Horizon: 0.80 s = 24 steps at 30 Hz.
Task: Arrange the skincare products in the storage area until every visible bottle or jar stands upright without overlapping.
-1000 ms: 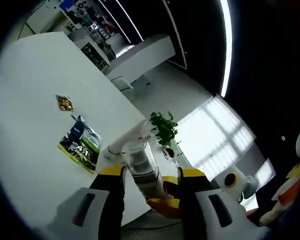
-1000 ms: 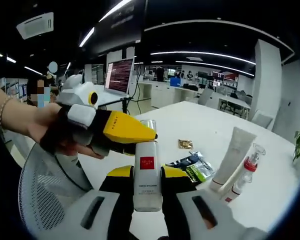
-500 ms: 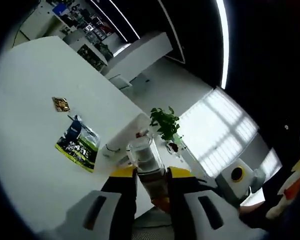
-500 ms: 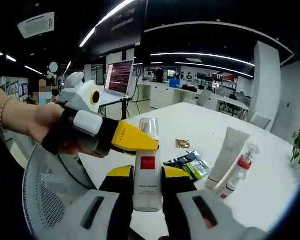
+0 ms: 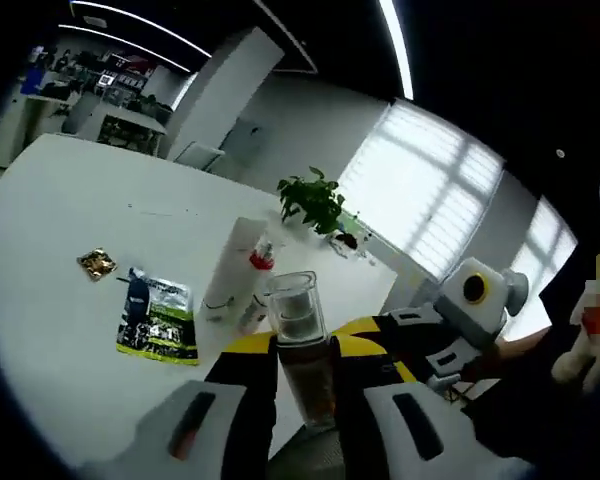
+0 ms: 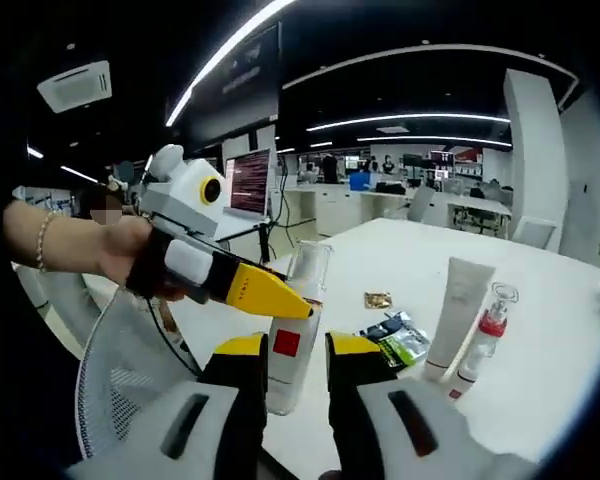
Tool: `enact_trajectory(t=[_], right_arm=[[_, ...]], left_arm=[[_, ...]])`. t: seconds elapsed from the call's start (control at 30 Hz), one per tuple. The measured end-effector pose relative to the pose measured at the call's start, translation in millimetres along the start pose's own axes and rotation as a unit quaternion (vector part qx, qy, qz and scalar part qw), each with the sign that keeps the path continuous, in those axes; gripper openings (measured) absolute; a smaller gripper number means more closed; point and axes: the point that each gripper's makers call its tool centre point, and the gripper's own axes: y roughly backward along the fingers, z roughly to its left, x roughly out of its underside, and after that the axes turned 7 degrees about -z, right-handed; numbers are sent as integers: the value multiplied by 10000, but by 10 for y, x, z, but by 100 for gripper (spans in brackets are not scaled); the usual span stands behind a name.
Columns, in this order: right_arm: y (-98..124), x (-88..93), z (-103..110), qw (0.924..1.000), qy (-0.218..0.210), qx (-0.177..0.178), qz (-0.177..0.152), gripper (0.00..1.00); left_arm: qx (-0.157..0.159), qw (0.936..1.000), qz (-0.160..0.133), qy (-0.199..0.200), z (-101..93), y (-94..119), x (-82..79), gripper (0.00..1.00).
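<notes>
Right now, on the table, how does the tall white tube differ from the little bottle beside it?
The white tube is clearly taller than the little bottle. The white tube is plain and solid white, while the little bottle has a red collar under a clear cap. The white tube widens towards its top; the little bottle stays slim. Both stand upright, side by side, on the white table.

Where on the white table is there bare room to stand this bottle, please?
The table lies bare beyond the green packet and small sachet. It is crowded where the white tube and red-collared bottle stand side by side.
</notes>
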Motion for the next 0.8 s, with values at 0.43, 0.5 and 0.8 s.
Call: enact_trajectory(t=[0.43, 0.5, 0.8], right_arm=[[65, -177, 42, 9912, -257, -1281, -225, 26], [74, -199, 23, 9892, -317, -1409, -249, 28], [51, -178, 98, 9834, -140, -1809, -85, 29]], left_arm=[[1153, 9877, 39, -1052, -317, 40, -263, 14], [1306, 9835, 101, -1251, -366, 41, -262, 14], [1613, 9709, 174, -1760, -510, -22, -257, 14]])
